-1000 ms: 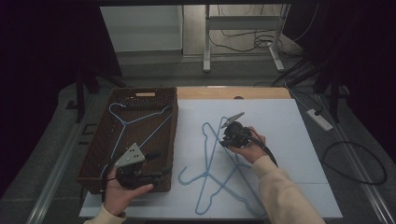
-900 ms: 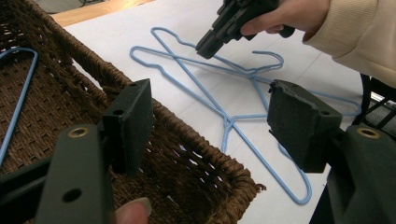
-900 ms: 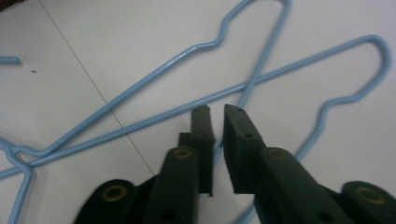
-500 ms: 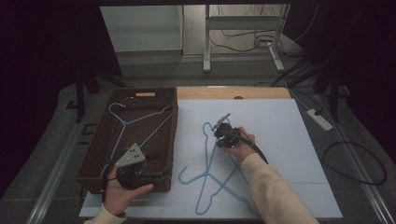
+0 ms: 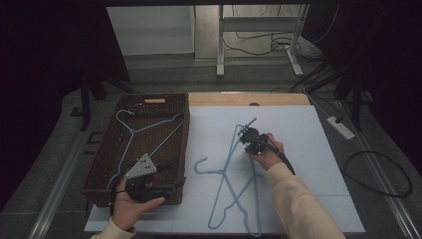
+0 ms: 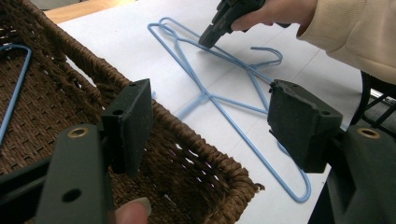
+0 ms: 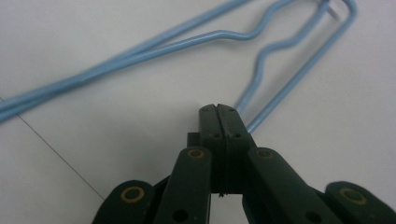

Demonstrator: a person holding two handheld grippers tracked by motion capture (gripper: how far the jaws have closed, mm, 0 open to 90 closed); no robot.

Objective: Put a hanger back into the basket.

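Observation:
Two light blue wire hangers [image 5: 226, 174] lie crossed on the white table top [image 5: 298, 164]. My right gripper [image 5: 243, 132] is shut, its tip down at their far ends. In the right gripper view the jaws [image 7: 218, 110] meet flat, and the hanger wires [image 7: 187, 39] run under the tip; no wire shows between them. My left gripper [image 5: 172, 175] is held open at the front right corner of a brown woven basket [image 5: 185, 134]. A third blue hanger [image 5: 130, 133] lies in the basket. The left gripper view looks between its open pads [image 6: 299, 121] at the hangers [image 6: 219, 100] and the right gripper [image 6: 206, 43].
The basket's rim [image 6: 201, 140] stands close below the left gripper. A wooden strip [image 5: 249, 98] edges the table's far side. Beyond it stand a metal frame [image 5: 220, 45] and floor cables. A power strip [image 5: 339, 127] lies on the floor at right.
My right gripper has shifted a little left and farther from me, onto the hangers' far ends. The left gripper and the hangers have stayed where they were.

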